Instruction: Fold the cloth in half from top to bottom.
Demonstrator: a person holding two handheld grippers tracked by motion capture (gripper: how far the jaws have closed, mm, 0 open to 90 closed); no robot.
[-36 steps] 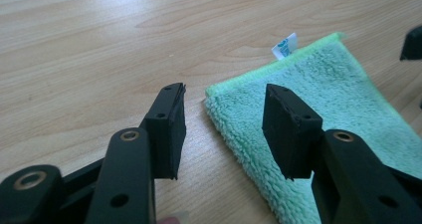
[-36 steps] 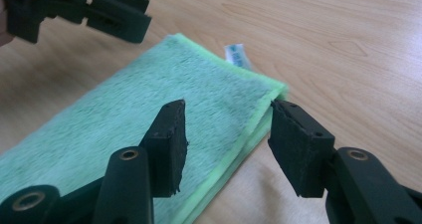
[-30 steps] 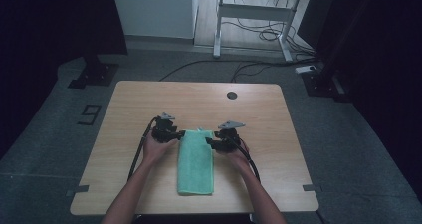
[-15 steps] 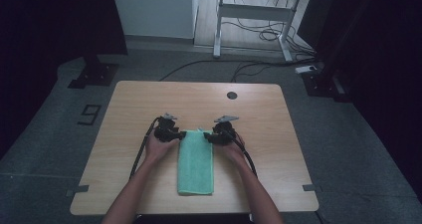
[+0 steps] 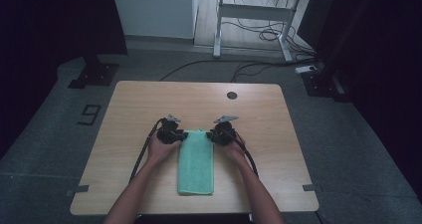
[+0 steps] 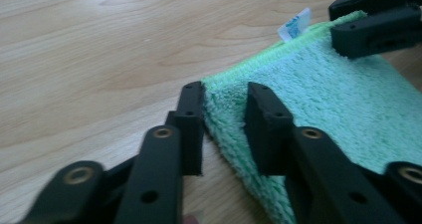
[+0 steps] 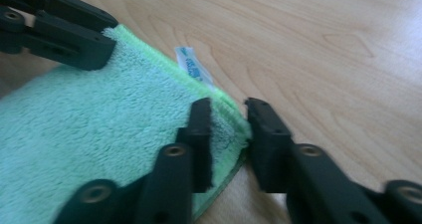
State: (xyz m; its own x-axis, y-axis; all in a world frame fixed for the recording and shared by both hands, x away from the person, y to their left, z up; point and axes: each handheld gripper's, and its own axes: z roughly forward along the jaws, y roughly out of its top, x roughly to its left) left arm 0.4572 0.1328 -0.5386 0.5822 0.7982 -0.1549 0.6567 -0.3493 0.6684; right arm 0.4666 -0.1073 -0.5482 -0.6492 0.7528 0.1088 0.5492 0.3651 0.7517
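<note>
A folded green towel [image 5: 195, 164] lies lengthwise on the wooden table [image 5: 149, 104], with a small white label [image 6: 294, 25] at its far edge. My left gripper [image 5: 182, 136] is at the towel's far left corner. In the left gripper view, the left gripper [image 6: 225, 104] is open, its jaws straddling that corner of the towel [image 6: 338, 89]. My right gripper [image 5: 211, 136] is at the far right corner. The right gripper [image 7: 228, 117] is also open, one jaw on the towel [image 7: 99, 124] and one on bare wood. Both rest low on the table.
A dark round hole [image 5: 231, 95] sits near the table's far edge. Beyond the table stand a white desk frame [image 5: 254, 20] and floor cables [image 5: 259, 35]. Black stands flank the table, and bare wood surrounds the towel.
Both grippers have slid inward toward each other, closing in on the towel's far corners. The towel has not moved.
</note>
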